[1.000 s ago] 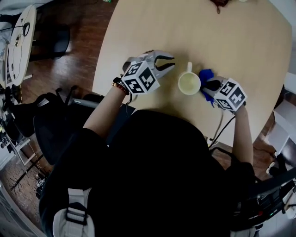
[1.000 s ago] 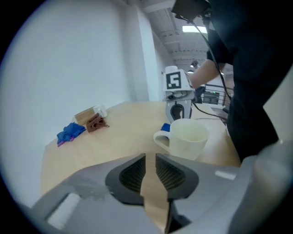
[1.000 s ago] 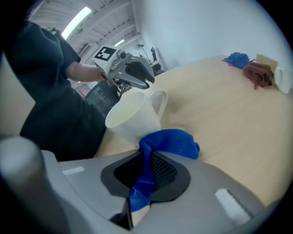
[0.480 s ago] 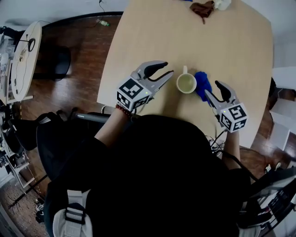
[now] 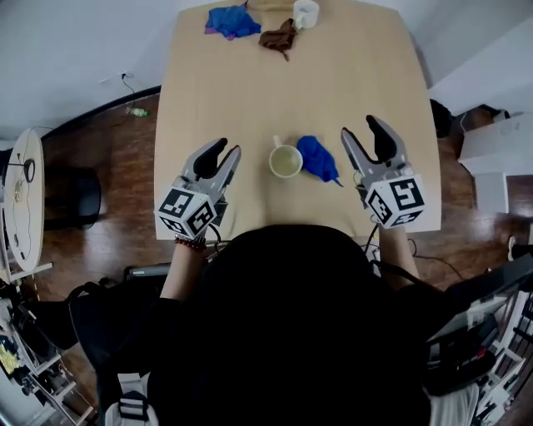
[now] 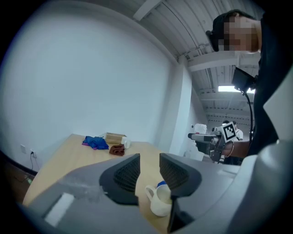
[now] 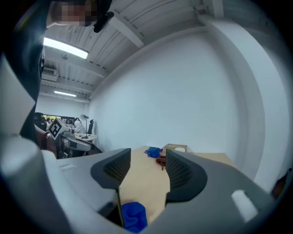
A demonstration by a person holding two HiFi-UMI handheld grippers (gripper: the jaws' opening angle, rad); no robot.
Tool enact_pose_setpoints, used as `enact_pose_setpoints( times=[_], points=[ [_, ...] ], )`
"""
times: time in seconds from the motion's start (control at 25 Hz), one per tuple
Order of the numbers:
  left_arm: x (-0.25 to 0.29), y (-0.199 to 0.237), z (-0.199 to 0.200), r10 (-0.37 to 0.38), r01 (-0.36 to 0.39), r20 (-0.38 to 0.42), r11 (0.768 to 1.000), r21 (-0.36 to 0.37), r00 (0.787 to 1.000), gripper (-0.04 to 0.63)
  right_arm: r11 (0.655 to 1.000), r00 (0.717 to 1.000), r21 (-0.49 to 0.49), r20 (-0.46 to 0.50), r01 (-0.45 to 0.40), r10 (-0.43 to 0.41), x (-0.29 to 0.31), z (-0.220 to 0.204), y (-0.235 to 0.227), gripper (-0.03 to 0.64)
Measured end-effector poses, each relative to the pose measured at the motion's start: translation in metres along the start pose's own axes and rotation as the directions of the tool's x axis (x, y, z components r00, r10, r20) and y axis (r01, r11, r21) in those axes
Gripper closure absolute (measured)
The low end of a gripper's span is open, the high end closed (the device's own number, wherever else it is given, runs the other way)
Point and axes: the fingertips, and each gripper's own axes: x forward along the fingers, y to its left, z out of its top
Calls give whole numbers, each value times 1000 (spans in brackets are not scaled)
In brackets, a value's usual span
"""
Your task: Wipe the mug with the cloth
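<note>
Nearest the person, both tongs hang over the bench's [image 5: 250, 91] front edge, one on either side of the mug [image 5: 286, 160]. The left tongs [image 5: 223, 155] are left of the mug, jaws spread with nothing between them. The right tongs [image 5: 361, 135] are right of it, jaws also spread and empty. Neither touches anything, which looks like a rest pose, either before the wipe or after it.

The mug stands upright between them, handle pointing away from the person, its pale inside showing. The blue cloth [image 5: 316, 157] lies crumpled on the bench, touching or just beside the mug's right side, within easy reach of the right tongs. That fits one tool steadying the mug while the other works the cloth.

Well beyond the mug, at the bench's far end, lie a second blue cloth [image 5: 231, 20], a brown cloth [image 5: 277, 37] and a small white cup [image 5: 306, 12], probably spares.

No brand or readable writing shows. The mug is plain, and the cubes on the tongs carry only black-and-white square markers.
</note>
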Motion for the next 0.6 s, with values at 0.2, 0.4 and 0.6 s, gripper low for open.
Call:
enact_pose_setpoints(
  times=[0.2,0.4,0.6],
  points=[
    [-12,-22,-2,-1,9,-63,992,127,998,465,999,1000,39,-13,-21,21,1,-6,20,383],
    [17,-38,4,-25,27,-30,996,85,999,465,999,998,40,-54,-27,29,-5,-17,8,383],
    [8,-28,13,-25,28,-29,995,91,999,465,998,994,27,-91,62,-60,-12,-26,0,383]
  ],
)
